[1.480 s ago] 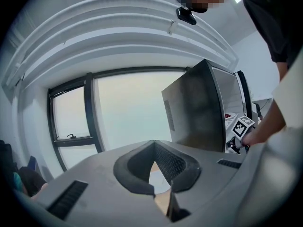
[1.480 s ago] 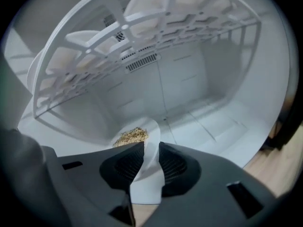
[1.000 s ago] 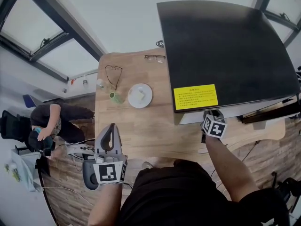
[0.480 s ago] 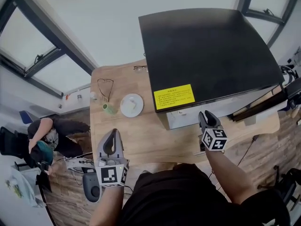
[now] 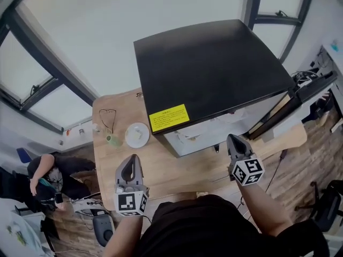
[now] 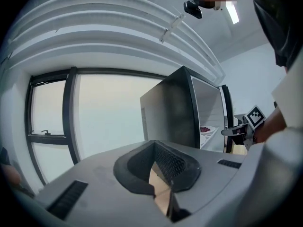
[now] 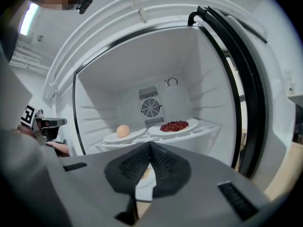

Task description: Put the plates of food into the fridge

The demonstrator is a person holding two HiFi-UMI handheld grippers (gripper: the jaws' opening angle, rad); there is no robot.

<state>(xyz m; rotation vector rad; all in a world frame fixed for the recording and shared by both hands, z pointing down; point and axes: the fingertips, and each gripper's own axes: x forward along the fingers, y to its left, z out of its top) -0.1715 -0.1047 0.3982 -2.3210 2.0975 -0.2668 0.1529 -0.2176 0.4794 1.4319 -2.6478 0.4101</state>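
The black-topped fridge [image 5: 209, 63] stands on the wooden table [image 5: 177, 167] with its door [image 5: 303, 95] swung open to the right. On the shelf [image 7: 189, 132] inside sit a plate with a pale round food [image 7: 123, 131] and a plate of red food [image 7: 174, 126]; a third plate shows lower down behind my jaws. Another white plate [image 5: 137, 135] lies on the table left of the fridge. My right gripper [image 7: 150, 148] faces the open fridge, shut and empty. My left gripper [image 5: 130, 163] hovers near the table's front edge, shut with nothing in it.
A pair of glasses [image 5: 107, 114] and a small green cup [image 5: 111, 140] lie on the table's left part near the plate. A yellow label [image 5: 169, 117] marks the fridge top. A person [image 5: 51, 170] crouches on the floor at the left. Windows stand behind.
The fridge door has swung wide open to the right. My right gripper has come off the door edge and now sits in front of the opening. The left gripper has barely moved.
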